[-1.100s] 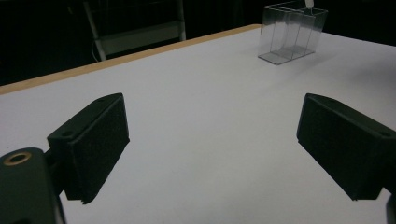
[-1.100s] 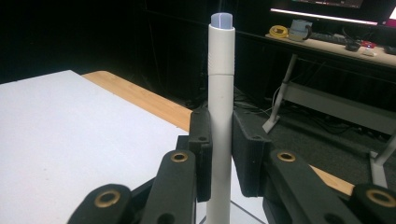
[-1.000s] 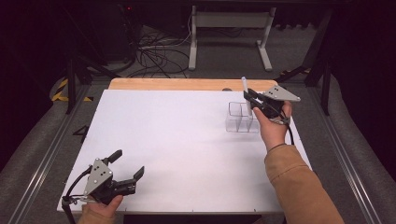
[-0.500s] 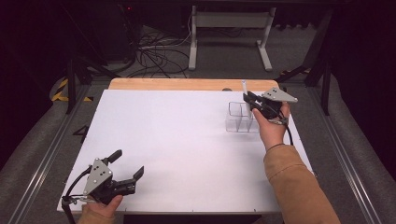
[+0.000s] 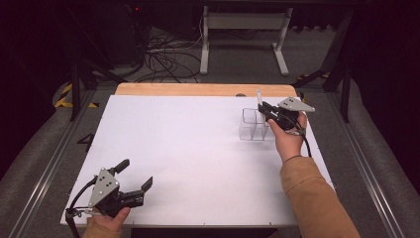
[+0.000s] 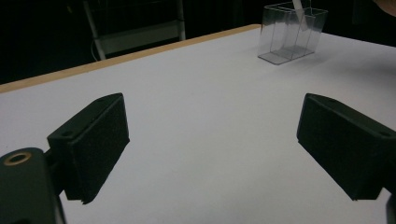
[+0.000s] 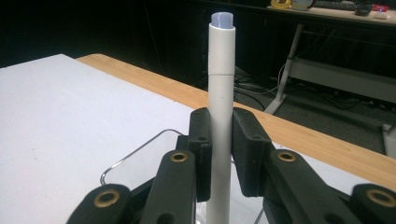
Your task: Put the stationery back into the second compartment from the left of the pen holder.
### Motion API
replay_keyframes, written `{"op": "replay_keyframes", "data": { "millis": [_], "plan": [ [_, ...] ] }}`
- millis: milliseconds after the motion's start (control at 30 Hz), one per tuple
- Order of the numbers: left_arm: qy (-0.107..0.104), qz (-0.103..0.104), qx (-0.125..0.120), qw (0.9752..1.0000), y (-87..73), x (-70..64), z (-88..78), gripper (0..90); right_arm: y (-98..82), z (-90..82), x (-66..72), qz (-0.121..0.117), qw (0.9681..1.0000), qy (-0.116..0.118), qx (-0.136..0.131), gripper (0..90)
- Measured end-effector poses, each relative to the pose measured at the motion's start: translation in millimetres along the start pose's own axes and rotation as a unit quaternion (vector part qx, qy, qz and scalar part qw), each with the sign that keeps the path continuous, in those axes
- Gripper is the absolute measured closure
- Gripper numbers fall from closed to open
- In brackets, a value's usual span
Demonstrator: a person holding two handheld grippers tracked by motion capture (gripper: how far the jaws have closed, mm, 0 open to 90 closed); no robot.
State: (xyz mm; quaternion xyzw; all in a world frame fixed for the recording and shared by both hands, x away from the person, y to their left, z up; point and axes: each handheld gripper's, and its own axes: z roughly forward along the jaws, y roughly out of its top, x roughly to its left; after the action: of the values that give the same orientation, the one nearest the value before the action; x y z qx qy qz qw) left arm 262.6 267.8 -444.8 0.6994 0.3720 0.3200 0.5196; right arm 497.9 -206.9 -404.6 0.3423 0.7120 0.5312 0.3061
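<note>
Currently the right gripper (image 7: pixel 220 154) is clamped on a white marker pen (image 7: pixel 220 107), with both black pads pressed flat against the barrel and no gap at either side. Seen from the right gripper view, the pen stands upright between the jaws, its pale bluish end cap uppermost and its lower end passing down out of sight behind the jaw linkage. From the high view, the right gripper (image 5: pixel 265 110) is positioned at the far right of the white table (image 5: pixel 198 148), directly over a clear plastic organiser (image 5: pixel 251 125) divided into compartments; the pen (image 5: pixel 258 95) projects above the organiser's rim. Which compartment lies beneath the pen cannot be determined. The person's right hand (image 5: pixel 287 139) supports the gripper from the near side, with a tan sleeve (image 5: pixel 317 198) behind it. The left gripper (image 5: pixel 133 174) sits at the near left corner of the table, well apart from the organiser. Its jaws are spread wide with nothing between them; the left gripper view confirms bare table surface between the two pads, with the organiser (image 6: pixel 292 37) visible in the distance.
</note>
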Motion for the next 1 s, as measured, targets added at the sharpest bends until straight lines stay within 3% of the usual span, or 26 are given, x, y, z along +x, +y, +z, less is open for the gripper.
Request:
{"op": "replay_keyframes", "data": {
  "millis": [133, 367, 533, 700, 1000],
  "plan": [
    [0.000, 0.000, 0.000, 1.0000, 0.1, -0.1, 0.0, 10.0, -1.2, -1.1, -0.2, 0.005, 1.0000, 0.001, 0.003, 76.3],
    [0.000, 0.001, 0.000, 1.0000, 0.1, 0.1, 0.5, 10.0, -0.8, -5.5, -1.4, 0.008, 0.9998, -0.013, 0.011, 48.6],
    [0.000, 0.000, 0.000, 1.0000, 0.3, -0.1, 0.6, 10.0, 6.2, -12.8, 7.0, 0.005, 1.0000, -0.004, 0.007, 34.5],
    [-0.001, 0.001, 0.000, 1.0000, 0.5, -0.5, 0.3, 10.0, 14.3, -20.3, 16.0, -0.007, 0.9999, 0.011, -0.001, 29.9],
    [0.000, -0.001, -0.001, 1.0000, 0.5, -0.4, 0.3, 10.1, 27.2, -37.5, 25.3, -0.003, 0.9994, 0.033, -0.012, 26.5]
  ]
}}
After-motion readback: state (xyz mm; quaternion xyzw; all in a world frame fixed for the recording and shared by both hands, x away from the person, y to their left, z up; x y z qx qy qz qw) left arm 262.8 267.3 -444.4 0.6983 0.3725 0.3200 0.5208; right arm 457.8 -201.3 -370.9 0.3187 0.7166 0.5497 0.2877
